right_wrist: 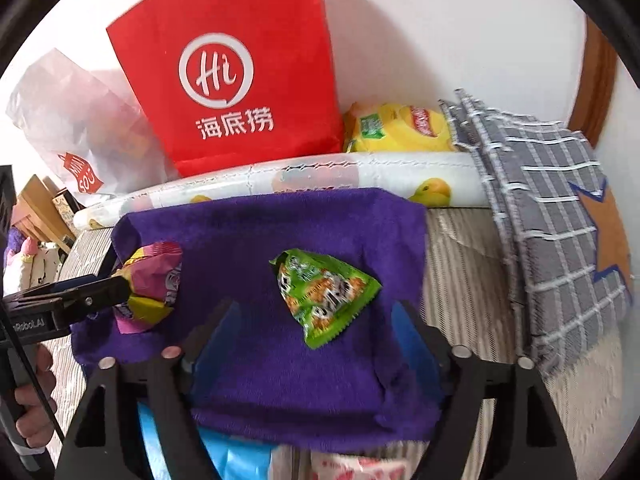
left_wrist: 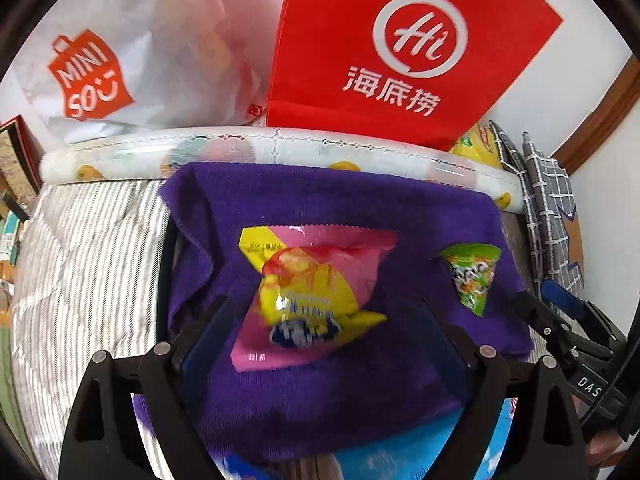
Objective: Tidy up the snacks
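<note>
A pink and yellow snack packet (left_wrist: 308, 292) lies on a purple cloth (left_wrist: 320, 392). My left gripper (left_wrist: 320, 308) is open above it, one finger on each side and neither pad touching it. To its right on the same cloth rests a green triangular snack packet (left_wrist: 472, 276). In the right wrist view that green packet (right_wrist: 324, 292) lies between the spread fingers of my right gripper (right_wrist: 316, 312), which is open and clear of it. One of the left gripper's fingers (right_wrist: 100, 292) shows there in front of the pink packet (right_wrist: 154, 276).
A red paper bag (right_wrist: 232, 76) and a white plastic bag (left_wrist: 120, 60) stand at the back behind a rolled fruit-print mat (right_wrist: 320, 180). A yellow pack (right_wrist: 400, 128) and a grey checked cushion (right_wrist: 552, 208) are at right. Blue packets (right_wrist: 236, 456) poke out under the cloth's near edge.
</note>
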The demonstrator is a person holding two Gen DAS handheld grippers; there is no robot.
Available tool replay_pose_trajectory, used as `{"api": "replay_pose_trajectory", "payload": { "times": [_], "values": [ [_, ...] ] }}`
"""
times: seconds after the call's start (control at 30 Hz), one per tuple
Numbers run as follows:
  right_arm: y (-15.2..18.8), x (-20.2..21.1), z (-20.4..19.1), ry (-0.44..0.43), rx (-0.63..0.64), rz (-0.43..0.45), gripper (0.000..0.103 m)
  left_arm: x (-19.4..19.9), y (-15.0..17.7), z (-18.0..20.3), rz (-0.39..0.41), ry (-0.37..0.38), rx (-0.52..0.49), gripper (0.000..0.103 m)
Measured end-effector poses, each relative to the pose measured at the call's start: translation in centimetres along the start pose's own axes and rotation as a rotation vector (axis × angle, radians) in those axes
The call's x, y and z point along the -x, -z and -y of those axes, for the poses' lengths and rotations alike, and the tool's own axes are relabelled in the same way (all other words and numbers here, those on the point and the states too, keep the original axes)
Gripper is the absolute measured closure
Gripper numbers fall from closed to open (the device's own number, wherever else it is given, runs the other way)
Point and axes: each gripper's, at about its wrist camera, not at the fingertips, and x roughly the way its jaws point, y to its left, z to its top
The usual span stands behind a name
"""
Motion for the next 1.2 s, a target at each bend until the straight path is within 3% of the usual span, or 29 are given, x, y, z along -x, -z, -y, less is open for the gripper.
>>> {"api": "replay_pose_trajectory", "payload": {
  "times": [0.17, 0.3, 0.4, 0.73, 1.2],
  "values": [
    [0.8, 3.6, 0.0, 0.066, -0.014, 0.0, 0.016, 3.8, 1.8, 1.0, 0.033, -0.047, -0.021, 0.013],
    [1.6, 7.1, -0.5, 0.156, 0.0, 0.032, 0.013, 6.4, 3.5, 1.5, 0.013, -0.077, -0.005, 0.013],
    [2.8, 10.2, -0.5, 0.178, -0.009, 0.084, 0.008, 8.4, 4.9, 1.8, 0.039, -0.057, 0.0, 0.013],
    [7.1, 18.0, -1.6, 0.227, 0.027, 0.164, 0.008, 14.6, 10.4, 3.2, 0.09, -0.039, -0.053, 0.016],
    [14.4, 23.5, -0.8, 0.116, -0.053, 0.241, 0.008, 18.8, 17.4, 3.6, 0.16, -0.064, -0.084, 0.016]
  ]
}}
